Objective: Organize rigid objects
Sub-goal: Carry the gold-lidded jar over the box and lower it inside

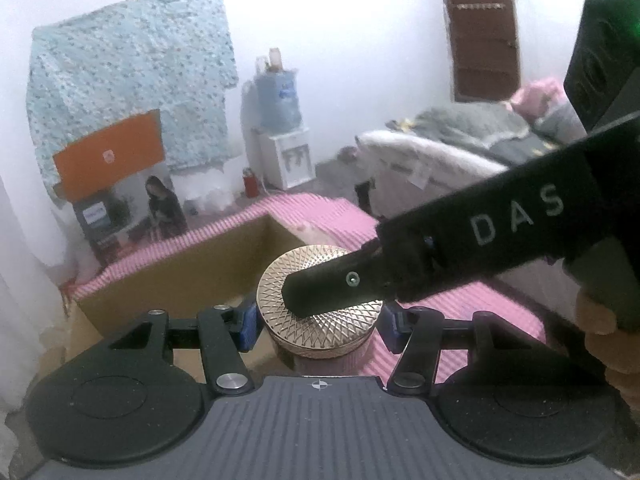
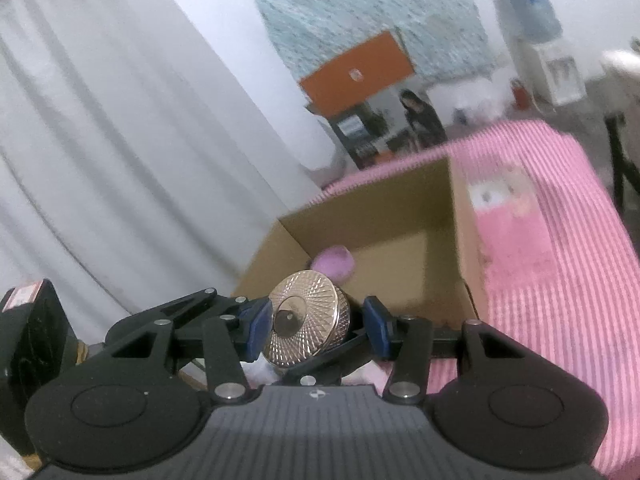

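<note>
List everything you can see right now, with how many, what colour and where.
tin: 1, gold, between the left gripper's pads
box: 1, brown, open, on the cloth
pink lump: 1, inside the box, too blurred to identify
cloth: 1, pink striped, under the box
carton: 1, orange top, by the far wall
dispenser: 1, white with blue bottle, far wall
bed: 1, grey bedding, right
curtain: 1, white, left
left gripper: 1, black, blue pads, clamping the tin's sides
right gripper: 1, black, one finger across the tin's lid; grip unclear
hand: 1, holding the right gripper
</note>
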